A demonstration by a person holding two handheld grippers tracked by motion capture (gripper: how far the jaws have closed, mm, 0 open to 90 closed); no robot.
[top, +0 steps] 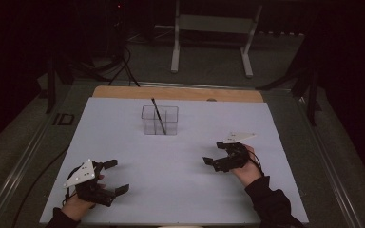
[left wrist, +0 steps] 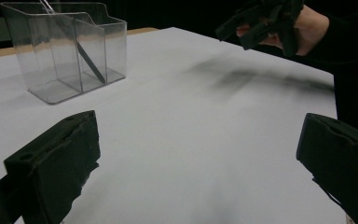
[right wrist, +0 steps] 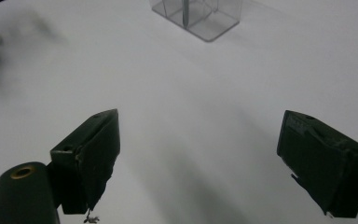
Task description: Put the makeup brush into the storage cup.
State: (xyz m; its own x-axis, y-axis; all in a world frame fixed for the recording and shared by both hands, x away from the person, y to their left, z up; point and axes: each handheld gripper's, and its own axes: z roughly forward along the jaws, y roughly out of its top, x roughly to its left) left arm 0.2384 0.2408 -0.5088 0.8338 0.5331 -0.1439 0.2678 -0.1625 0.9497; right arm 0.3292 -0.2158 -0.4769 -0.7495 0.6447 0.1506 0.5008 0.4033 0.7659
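A clear plastic box (top: 159,119) with compartments stands on the white sheet toward the back middle. A thin black stick (top: 158,116) leans inside it. My left gripper (top: 116,176) rests near the front left of the sheet, open, with nothing between its jaws. My right gripper (top: 214,153) is at the right middle, open too and empty. In the left gripper view, the left gripper (left wrist: 198,154) faces the box (left wrist: 65,51) and stick (left wrist: 86,56), with the other hand's gripper (left wrist: 261,18) at the upper right. The right gripper (right wrist: 205,154) looks over bare sheet toward the box (right wrist: 200,14).
The white sheet (top: 180,190) covers most of a wooden table (top: 123,91). A small dark object (top: 64,118) lies off the sheet at the left. Behind the table stand a white frame (top: 211,28) and cables (top: 123,66) on the floor.
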